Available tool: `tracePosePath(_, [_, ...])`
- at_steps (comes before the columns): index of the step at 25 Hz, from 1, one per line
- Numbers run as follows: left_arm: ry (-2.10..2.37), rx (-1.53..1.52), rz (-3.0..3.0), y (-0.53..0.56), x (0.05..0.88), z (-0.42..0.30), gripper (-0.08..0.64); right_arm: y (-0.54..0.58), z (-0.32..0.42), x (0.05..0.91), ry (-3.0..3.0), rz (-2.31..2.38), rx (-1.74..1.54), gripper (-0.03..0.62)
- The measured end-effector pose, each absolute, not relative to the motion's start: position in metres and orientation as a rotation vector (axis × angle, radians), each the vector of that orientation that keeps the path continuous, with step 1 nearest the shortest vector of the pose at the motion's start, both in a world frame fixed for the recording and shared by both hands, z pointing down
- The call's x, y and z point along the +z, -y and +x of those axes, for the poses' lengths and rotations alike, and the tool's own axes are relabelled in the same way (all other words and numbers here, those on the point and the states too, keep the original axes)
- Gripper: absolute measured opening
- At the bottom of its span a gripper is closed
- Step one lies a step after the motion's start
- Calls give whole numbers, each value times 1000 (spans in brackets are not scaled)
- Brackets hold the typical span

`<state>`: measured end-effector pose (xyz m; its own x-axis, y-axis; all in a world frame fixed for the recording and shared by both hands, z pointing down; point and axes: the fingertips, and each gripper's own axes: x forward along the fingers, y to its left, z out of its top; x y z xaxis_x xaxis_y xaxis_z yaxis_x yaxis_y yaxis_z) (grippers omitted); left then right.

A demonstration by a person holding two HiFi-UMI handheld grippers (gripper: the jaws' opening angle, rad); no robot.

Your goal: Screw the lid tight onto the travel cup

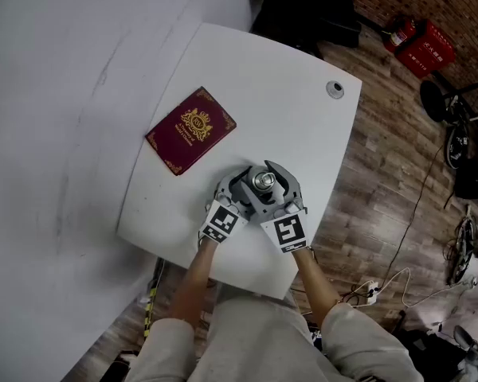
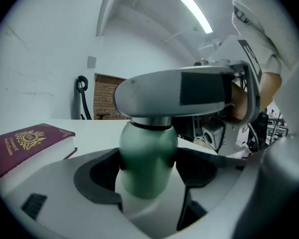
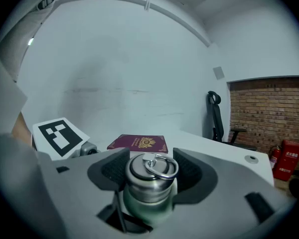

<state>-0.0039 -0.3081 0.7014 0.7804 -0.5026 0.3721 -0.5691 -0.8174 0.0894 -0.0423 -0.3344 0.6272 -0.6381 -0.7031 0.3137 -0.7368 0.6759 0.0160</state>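
Left tool [image 2: 147,169] is clamping low, its dark padded jaws pressing on both flanks of the matte green, round-shouldered travel cup [image 2: 145,156]. That grip looks meant to pin the body upright on the smooth white surface [image 1: 263,94] so it cannot spin. Right tool [image 3: 150,176] is sitting one level higher. Its ribbed black pads are closing on the sides of the squat brushed-steel lid [image 3: 148,180], which is resting on the cup's neck, with a thin wire ring [image 3: 176,171] lying flat on its top.

One tool is anchoring and the other is taking the cap, the split a screw thread calls for, so this reads as the tightening step. How far the thread is seated cannot be told, because the pads are covering the seam.

From the head view, both tools are meeting over the cup near the front edge of the surface, close to the person, arms reaching in from below. A maroon, leather-look booklet with a gold crest [image 1: 190,130] is lying flat, well apart toward the wall and out of the way. The cup's curved, slick flanks could slip, so the low grip seems sensible.
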Motion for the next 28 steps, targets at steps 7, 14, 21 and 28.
tracePosePath(7, [834, 506, 2778, 307, 702, -3, 334, 335, -40, 627, 2595, 1193, 170, 268])
tracePosePath(14, [836, 503, 2777, 307, 701, -3, 334, 329, -43, 624, 2683, 977, 143, 297])
tracePosePath(21, [833, 503, 2778, 307, 700, -3, 334, 319, -51, 622, 2734, 624, 76, 305])
tracePosePath(28, [832, 504, 2779, 307, 701, -3, 334, 312, -60, 625, 2713, 322, -4, 302])
